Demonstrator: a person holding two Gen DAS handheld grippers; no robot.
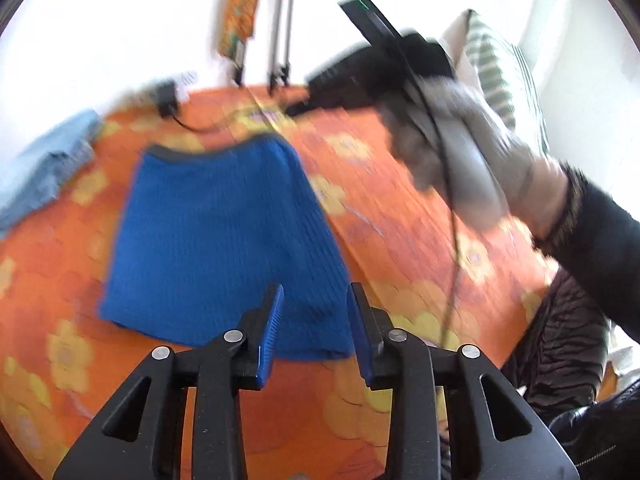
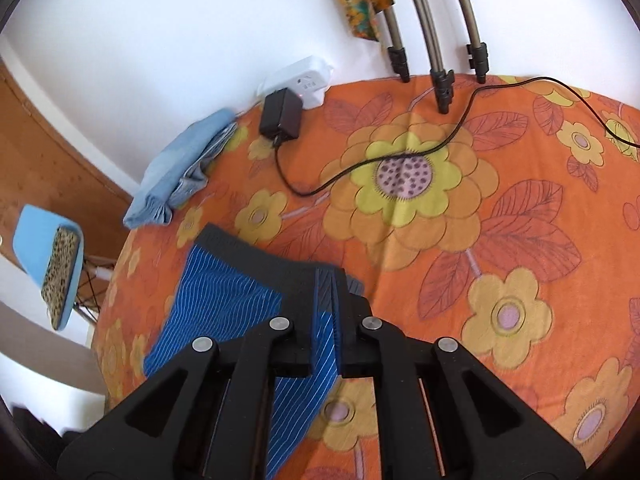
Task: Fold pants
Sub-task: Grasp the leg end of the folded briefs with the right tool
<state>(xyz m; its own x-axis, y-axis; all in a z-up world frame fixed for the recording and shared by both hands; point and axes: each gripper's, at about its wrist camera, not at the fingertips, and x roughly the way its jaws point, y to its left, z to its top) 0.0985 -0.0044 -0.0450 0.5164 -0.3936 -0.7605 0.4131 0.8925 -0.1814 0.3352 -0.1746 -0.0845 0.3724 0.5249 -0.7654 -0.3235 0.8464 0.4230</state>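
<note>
The blue ribbed pants (image 1: 216, 240) with a dark waistband lie folded flat on the orange flowered bedspread (image 1: 400, 216). My left gripper (image 1: 316, 308) is open and empty, hovering just above the near edge of the pants. In the right wrist view my right gripper (image 2: 334, 284) is shut on the dark waistband corner of the pants (image 2: 224, 304). The right gripper, held in a gloved hand, also shows blurred in the left wrist view (image 1: 420, 80), raised at the upper right.
Folded light-blue jeans (image 2: 180, 172) lie at the bed's far left edge. A black charger (image 2: 282, 114) with cable (image 2: 400, 156) plugs into a white power strip (image 2: 300, 80). Tripod legs (image 2: 440, 80) stand at the back. A striped pillow (image 1: 500, 72) sits at the right. A blue stool (image 2: 52, 264) stands beside the bed.
</note>
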